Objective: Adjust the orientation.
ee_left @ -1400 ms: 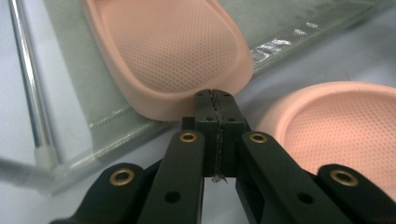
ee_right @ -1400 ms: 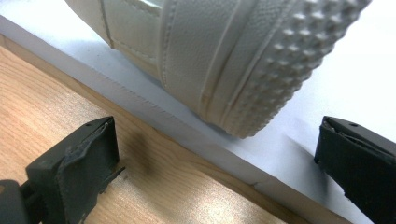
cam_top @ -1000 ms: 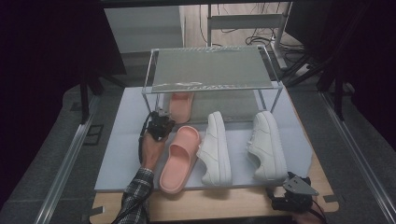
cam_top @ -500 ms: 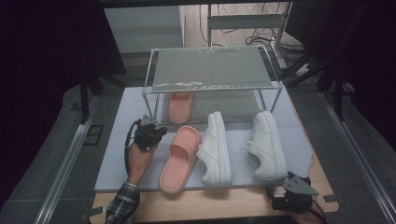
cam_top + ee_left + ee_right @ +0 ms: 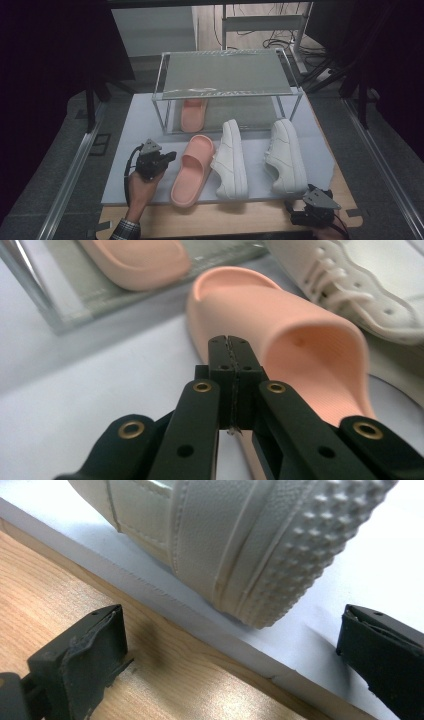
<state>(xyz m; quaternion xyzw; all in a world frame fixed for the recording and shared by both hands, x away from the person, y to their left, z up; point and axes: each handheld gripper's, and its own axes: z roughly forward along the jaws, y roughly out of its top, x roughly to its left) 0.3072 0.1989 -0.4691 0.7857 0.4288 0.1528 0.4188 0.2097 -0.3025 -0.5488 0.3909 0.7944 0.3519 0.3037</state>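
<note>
**High view: left gripper shut beside the pink slide, second slide waiting for the rack**

The high view shows a two-tier shoe rack [image 5: 227, 75] at twelve o'clock on a pale mat [image 5: 120, 155], with one pink slide [image 5: 193, 114] already on its lower shelf. The other pink slide [image 5: 193, 169] lies on the mat in front, two white sneakers [image 5: 231, 159] [image 5: 285, 156] at its three o'clock side. The left gripper [image 5: 169, 157] sits just at the slide's nine o'clock, apart from it, tips aimed at the strap.

In the left gripper view the jaws are pressed fully together with nothing between them, the slide's strap [image 5: 310, 345] directly ahead. The right gripper [image 5: 300, 212] rests at five o'clock on the wooden table edge [image 5: 250, 220]; the right gripper view shows its jaws spread wide and empty, the heel of the nearer sneaker [image 5: 240, 545] in front.

The step in hand looks like lining up on the loose slide. Judging from this, the next move calls for opening the jaws, closing on the strap or side wall, then carrying the slide toward twelve o'clock onto the shelf beside its mate.
</note>
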